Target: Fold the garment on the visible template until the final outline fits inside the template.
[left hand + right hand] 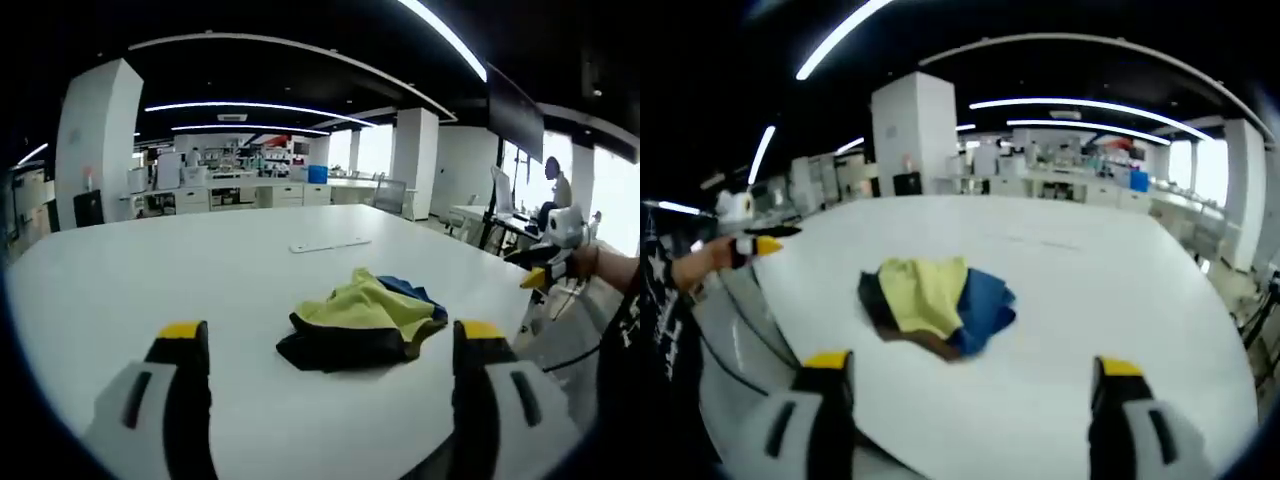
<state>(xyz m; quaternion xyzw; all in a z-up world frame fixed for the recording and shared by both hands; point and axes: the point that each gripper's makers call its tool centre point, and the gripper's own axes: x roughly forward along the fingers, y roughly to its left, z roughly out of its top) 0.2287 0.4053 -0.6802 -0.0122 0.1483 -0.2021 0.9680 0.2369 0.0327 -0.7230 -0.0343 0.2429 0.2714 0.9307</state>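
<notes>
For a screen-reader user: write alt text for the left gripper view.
A crumpled yellow, blue and dark garment lies on a white table, ahead of the open left gripper. The right gripper shows at the right edge.

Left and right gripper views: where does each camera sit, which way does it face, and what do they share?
Left gripper view: rides on the left gripper, looking across the white table at the crumpled garment; its open jaws show, and the right gripper comes in at right.
Right gripper view: rides on the right gripper, facing the garment from another side; open jaws, with the left gripper at left.
Shared: garment, table, each other's gripper.
</notes>
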